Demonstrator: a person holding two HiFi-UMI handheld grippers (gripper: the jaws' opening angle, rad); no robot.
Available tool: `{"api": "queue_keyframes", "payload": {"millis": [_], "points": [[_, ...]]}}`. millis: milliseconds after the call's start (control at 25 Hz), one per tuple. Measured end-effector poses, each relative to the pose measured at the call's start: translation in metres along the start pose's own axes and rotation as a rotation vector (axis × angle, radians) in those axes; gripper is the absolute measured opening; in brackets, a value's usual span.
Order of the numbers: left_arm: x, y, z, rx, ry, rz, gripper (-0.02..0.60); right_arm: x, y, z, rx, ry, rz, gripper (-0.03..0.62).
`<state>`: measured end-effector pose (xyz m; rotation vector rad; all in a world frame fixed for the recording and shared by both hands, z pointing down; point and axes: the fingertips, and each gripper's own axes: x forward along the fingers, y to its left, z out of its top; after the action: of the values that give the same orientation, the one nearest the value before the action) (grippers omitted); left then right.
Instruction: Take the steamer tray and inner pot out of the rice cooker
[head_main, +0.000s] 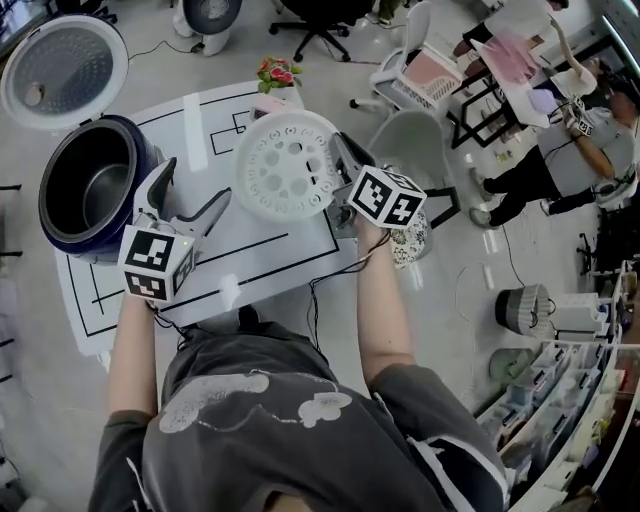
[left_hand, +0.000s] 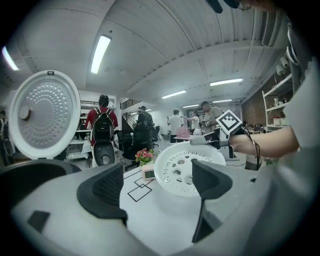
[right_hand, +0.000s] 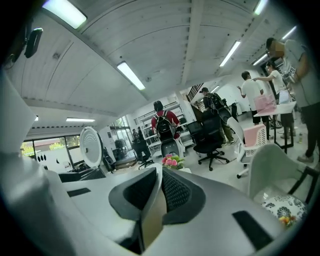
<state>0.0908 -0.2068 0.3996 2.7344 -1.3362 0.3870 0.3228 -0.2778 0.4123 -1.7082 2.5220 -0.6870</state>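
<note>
Steamer tray clear of rice cooker, rim pinched between right gripper fingers, above white counter marked with black outlines. Left gripper fingers wide, empty, beside cooker. Inner pot inside cooker, lid up. Office chairs, ceiling strip lights around.

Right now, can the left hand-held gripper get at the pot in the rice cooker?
Probably yes. The left hand-held gripper is open and empty, the lid is up, and the inner pot sits uncovered beside it, the steamer tray already out.
</note>
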Motion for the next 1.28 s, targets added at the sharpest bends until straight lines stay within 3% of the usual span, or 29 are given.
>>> {"api": "queue_keyframes", "payload": {"millis": [440,840,1280], "points": [[0.030,-0.003,-0.059,-0.040,0.113,0.024,0.423,0.038,-0.057,-0.081,0.108,0.059,-0.013,0.057],[0.040,-0.010,-0.084,-0.056,0.159,0.027,0.423,0.060,-0.087,-0.111,0.151,0.106,-0.005,0.057],[0.046,-0.013,-0.094,-0.069,0.175,0.023,0.423,0.066,-0.112,-0.131,0.094,0.188,-0.045,0.060]]}}
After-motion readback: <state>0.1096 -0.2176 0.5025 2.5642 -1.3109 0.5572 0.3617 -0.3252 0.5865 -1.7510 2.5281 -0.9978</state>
